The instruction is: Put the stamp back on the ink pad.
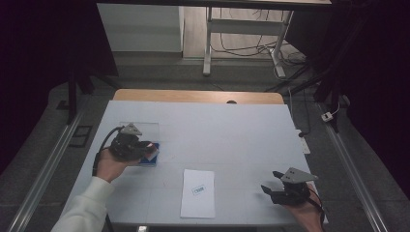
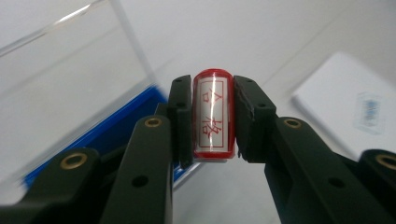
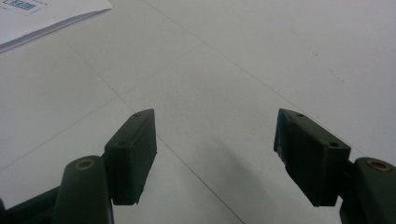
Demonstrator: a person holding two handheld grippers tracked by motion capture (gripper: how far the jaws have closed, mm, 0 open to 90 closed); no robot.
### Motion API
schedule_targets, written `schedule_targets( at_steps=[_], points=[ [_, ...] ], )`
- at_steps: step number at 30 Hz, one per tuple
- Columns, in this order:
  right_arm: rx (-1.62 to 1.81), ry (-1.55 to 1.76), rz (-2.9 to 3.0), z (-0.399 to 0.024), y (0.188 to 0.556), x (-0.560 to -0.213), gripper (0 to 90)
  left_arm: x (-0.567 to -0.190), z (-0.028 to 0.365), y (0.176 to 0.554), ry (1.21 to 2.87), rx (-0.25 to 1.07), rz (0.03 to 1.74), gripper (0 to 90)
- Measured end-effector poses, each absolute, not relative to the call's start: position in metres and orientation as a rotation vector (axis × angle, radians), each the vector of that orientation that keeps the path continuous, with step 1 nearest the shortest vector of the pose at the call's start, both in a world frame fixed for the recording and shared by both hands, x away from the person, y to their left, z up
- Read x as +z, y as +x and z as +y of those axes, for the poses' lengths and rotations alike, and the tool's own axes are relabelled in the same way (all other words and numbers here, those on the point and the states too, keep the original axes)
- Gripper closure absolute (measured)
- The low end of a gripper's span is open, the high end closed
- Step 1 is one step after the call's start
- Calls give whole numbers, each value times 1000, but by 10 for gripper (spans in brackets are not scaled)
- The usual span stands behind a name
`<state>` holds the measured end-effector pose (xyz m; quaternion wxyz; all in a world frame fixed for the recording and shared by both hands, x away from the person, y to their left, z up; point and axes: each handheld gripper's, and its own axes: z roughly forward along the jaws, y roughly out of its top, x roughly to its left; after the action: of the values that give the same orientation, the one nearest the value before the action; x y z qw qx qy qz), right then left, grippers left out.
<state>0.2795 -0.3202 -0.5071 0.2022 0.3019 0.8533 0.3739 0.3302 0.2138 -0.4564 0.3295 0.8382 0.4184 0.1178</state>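
Stamp (image 2: 213, 115) sits clamped in the left gripper (image 2: 213, 116) over its blue case (image 2: 122, 122), likely headed for the paper (image 1: 198, 192); right gripper (image 3: 215, 158) gapes empty near right.

High view overlooks table (image 1: 232, 130) — gripper views close.

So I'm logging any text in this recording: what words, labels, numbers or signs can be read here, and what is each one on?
Stamp held in the left gripper: red characters inside a red frame on its face, in strokes I cannot read as words.
Sheet of paper on the table: a small blue-framed label, its print too small and blurred to read.
Blue tray and clear lid: no text visible.
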Motion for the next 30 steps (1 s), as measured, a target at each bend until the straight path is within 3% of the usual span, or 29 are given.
schedule_targets(
  at_steps=[12, 25, 30],
  points=[
    [1036, 847, 2385, -321, 280, -508, 299, -479, 241, 343, 2188, 344, 1251, 697],
    [1017, 852, 2386, -323, 280, -510, 300, -489, 236, 351, 2207, 361, 1264, 683],
    [1027, 870, 2381, -324, 279, -511, 301, -486, 240, 343, 2156, 403, 1278, 424]
  ],
)
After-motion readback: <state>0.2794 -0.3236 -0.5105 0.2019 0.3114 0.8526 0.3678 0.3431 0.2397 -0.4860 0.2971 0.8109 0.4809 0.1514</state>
